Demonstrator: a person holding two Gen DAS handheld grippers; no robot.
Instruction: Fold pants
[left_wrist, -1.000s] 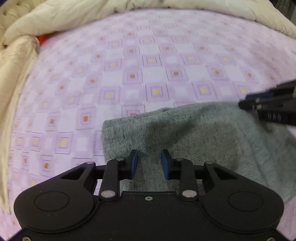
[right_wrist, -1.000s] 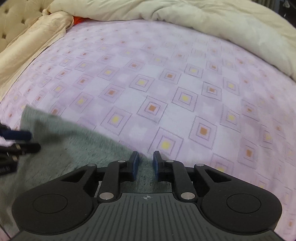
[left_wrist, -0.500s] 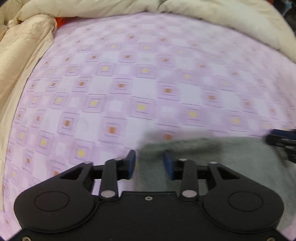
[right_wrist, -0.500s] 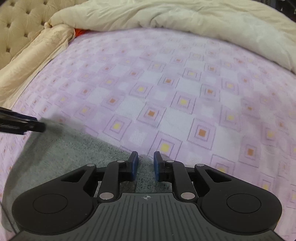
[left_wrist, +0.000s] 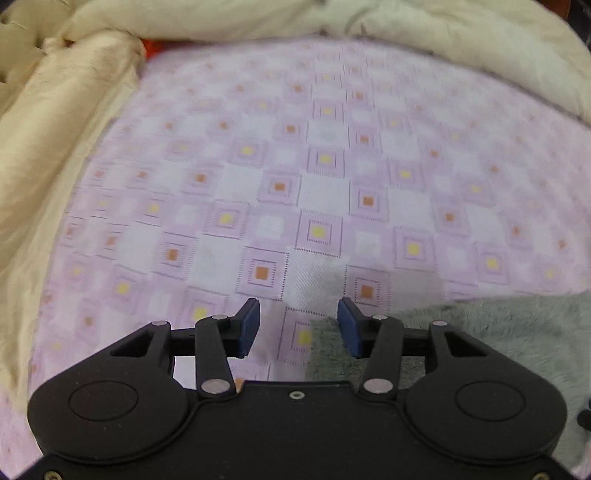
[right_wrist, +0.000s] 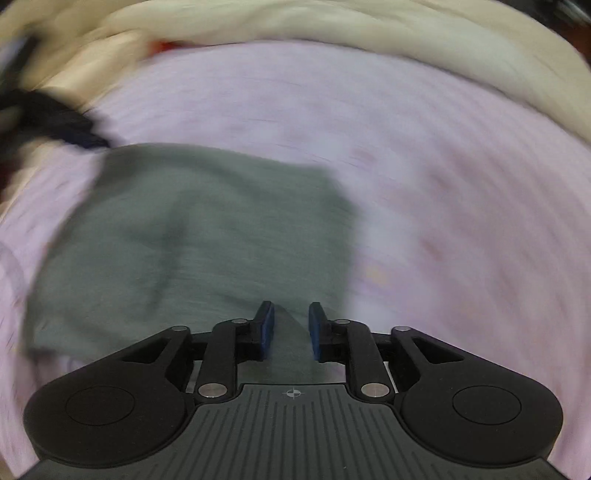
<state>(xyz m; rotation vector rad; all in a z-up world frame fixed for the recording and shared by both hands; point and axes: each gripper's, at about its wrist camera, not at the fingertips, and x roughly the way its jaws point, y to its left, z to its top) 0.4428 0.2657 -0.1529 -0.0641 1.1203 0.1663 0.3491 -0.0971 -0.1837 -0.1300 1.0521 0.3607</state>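
Between the right tongs: grey pants, folded flat on the bed.

Right jaws are opening, a peak of cloth between the blue pads, seemingly not pinched. Ahead and left, the blurred pants spread as a rough rectangle; its long axis cannot be told. Left tongs stand apart, empty, the pants' corner under the right pad, the lilac checked sheet beyond, cream duvet farthest.
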